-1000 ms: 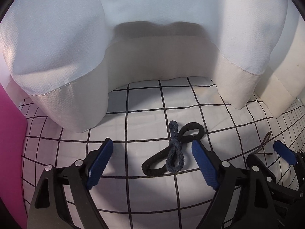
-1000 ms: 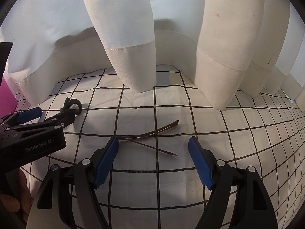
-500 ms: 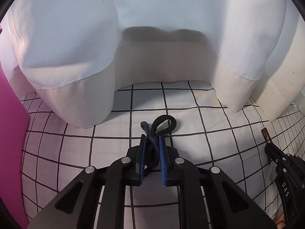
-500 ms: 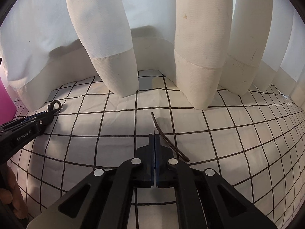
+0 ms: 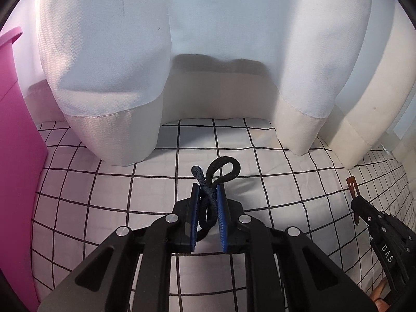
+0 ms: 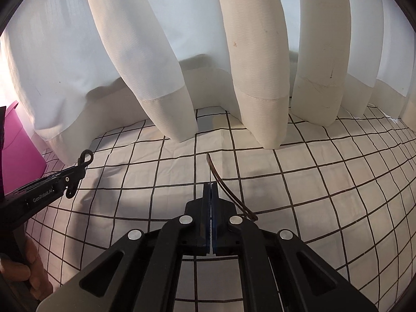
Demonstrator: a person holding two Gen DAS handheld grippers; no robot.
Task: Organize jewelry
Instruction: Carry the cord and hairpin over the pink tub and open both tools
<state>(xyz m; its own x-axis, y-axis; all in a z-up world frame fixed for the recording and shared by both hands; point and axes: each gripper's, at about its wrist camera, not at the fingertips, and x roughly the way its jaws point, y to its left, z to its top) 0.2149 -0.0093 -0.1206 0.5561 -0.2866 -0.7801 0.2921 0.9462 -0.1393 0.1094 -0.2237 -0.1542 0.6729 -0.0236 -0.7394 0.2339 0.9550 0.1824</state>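
While the left gripper (image 5: 208, 195) pinches the hair tie (image 5: 212, 192) at frame centre, the right gripper (image 6: 210, 189) clamps the brown hair clip (image 6: 228, 189).

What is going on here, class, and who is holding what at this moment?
A person works with two handheld grippers over a grid-patterned cloth. The left gripper is shut on a dark hair tie, whose loop sticks out past the blue pads. The right gripper is shut on a thin brown hair clip, which angles up from the cloth. A pink container stands at the left, and white curtains hang behind.
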